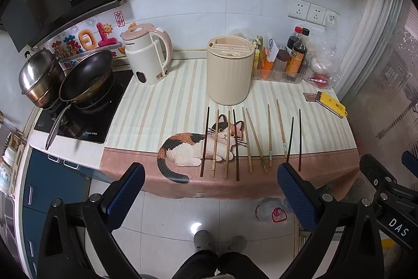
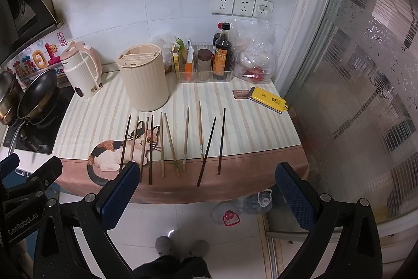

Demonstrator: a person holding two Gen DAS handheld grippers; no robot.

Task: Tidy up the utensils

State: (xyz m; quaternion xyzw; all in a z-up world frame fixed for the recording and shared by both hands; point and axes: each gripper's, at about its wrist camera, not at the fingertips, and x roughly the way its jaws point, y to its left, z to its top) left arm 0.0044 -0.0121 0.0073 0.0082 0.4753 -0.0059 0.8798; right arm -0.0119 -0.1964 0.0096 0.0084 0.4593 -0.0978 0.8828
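Left wrist view: left gripper (image 1: 210, 181) spread wide, nothing between the pads, hanging off the near edge of the counter over the floor. Right gripper (image 2: 207, 178) same story in the right wrist view: released, empty, low centre of frame.

Chopsticks (image 1: 249, 139) lie in a loose row across frame centre on the cat-print mat (image 1: 146, 109), roughly parallel, tips pointing toward the wall. Mix of dark and pale bamboo ones; the leftmost few lie over the cat picture. The two darkest on the right sit slightly apart from the rest.

Cream ribbed utensil holder (image 1: 230, 69) stands upright just behind the row, slotted top, touching none of the chopsticks.

Clutter around:
- kettle (image 1: 147, 55) left of the holder
- frying pan (image 1: 87, 79) and steel pot (image 1: 39, 77) on the cooktop, far left
- clear tray with sauce bottles (image 1: 296, 54) right of the holder, against the wall
- plastic bag (image 2: 254, 54) in the back corner
- yellow box (image 1: 331, 103) at the mat's right edge
- plastic bottles (image 2: 244, 208) on the floor under the counter edge

Person's slippers (image 1: 219, 241) visible bottom centre.
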